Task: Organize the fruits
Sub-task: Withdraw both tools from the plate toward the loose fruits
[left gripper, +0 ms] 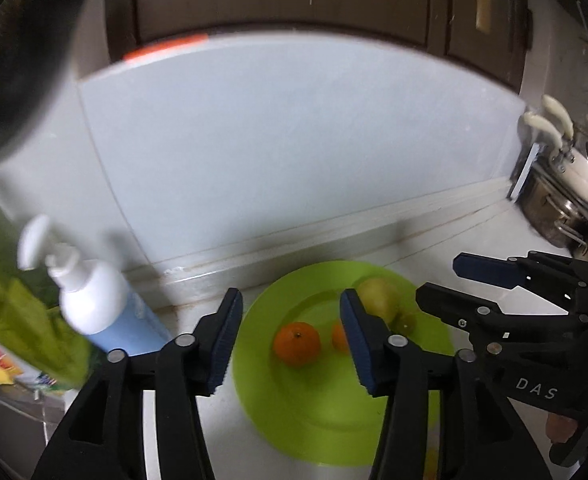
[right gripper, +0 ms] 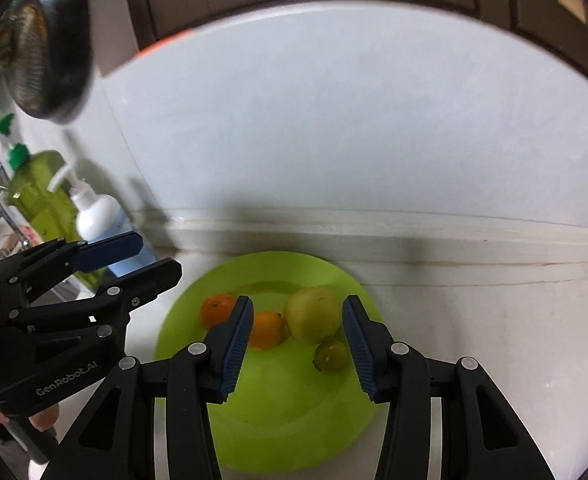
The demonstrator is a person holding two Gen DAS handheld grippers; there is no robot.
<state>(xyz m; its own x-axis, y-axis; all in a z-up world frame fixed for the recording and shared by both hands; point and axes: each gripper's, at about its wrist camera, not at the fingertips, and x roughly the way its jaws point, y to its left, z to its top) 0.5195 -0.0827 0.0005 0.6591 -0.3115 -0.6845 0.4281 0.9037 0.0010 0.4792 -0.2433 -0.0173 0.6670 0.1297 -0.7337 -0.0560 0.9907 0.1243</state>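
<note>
A lime green plate (right gripper: 278, 432) sits on the white counter against the wall; it also shows in the left wrist view (left gripper: 326, 420). On it lie two oranges (right gripper: 217, 310) (right gripper: 268, 329), a large yellow-green fruit (right gripper: 314, 315) and a small green fruit (right gripper: 331, 355). In the left wrist view one orange (left gripper: 297, 343) is in plain sight, the other (left gripper: 339, 336) half hidden by a finger. My left gripper (left gripper: 290, 344) is open and empty above the plate's left part. My right gripper (right gripper: 296, 350) is open and empty above the fruits.
A white and blue pump bottle (left gripper: 98, 308) and a green bottle (right gripper: 40, 196) stand left of the plate. A dark strainer (right gripper: 50, 48) hangs upper left. Cream-handled utensils and metal pots (left gripper: 562, 184) stand at the far right.
</note>
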